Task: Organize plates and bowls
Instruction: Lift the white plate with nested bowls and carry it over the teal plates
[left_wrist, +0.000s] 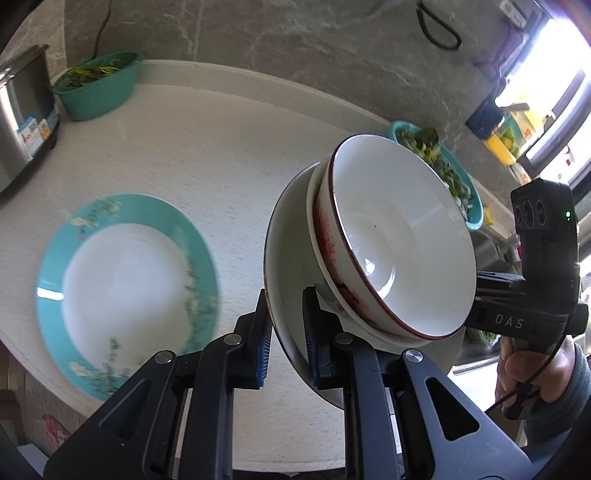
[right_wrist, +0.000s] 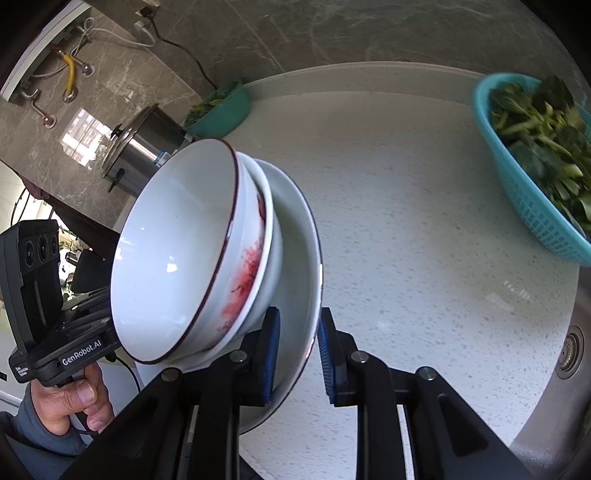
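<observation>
Both tools clamp one white plate (left_wrist: 284, 266) – stacked bowls (left_wrist: 399, 236) on it.
Left tool (left_wrist: 286, 332) and right tool (right_wrist: 297, 354) pinch opposite rims; teal plate (left_wrist: 125, 291) lower left on bench (left_wrist: 207, 155).

R gripper (right_wrist: 297, 356) jaws clamp white plate (right_wrist: 295, 295) rim; two nested bowls (right_wrist: 177, 251) on it, tilted.

Matte black two-finger left gripper (left_wrist: 286, 332) and right gripper (right_wrist: 297, 354): ribbed blue pads (left_wrist: 263, 354), silver pivot screws (right_wrist: 358, 356), grey sleeve (left_wrist: 565, 402).
</observation>
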